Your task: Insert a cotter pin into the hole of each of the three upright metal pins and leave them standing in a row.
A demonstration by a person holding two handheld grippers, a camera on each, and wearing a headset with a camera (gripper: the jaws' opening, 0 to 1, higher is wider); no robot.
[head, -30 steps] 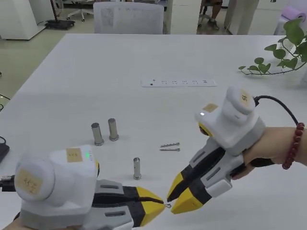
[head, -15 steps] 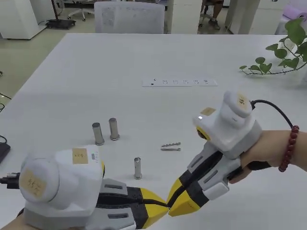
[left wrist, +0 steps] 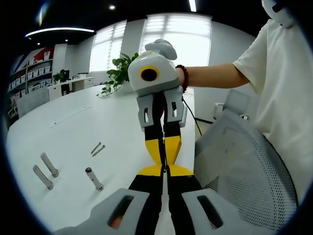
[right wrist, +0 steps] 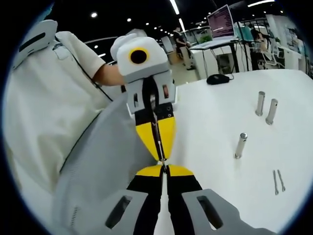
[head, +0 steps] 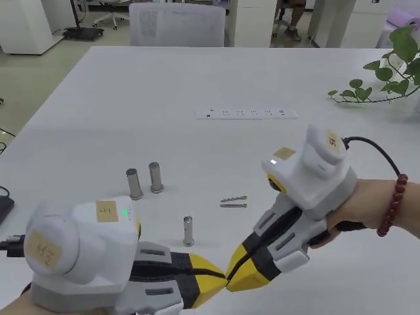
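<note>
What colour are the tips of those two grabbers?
Yellow, with black behind, on left gripper and right gripper; clearest in head view.

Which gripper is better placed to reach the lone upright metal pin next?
Left, probably. The left gripper lies on the same side as the lone metal pin, close beside it; the right gripper meets it tip to tip from farther right.

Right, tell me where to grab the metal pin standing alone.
Grip the lone pin low on its shaft, coming in level from the near side. It is a slim upright cylinder standing by itself, and its top should probably stay free.
</note>
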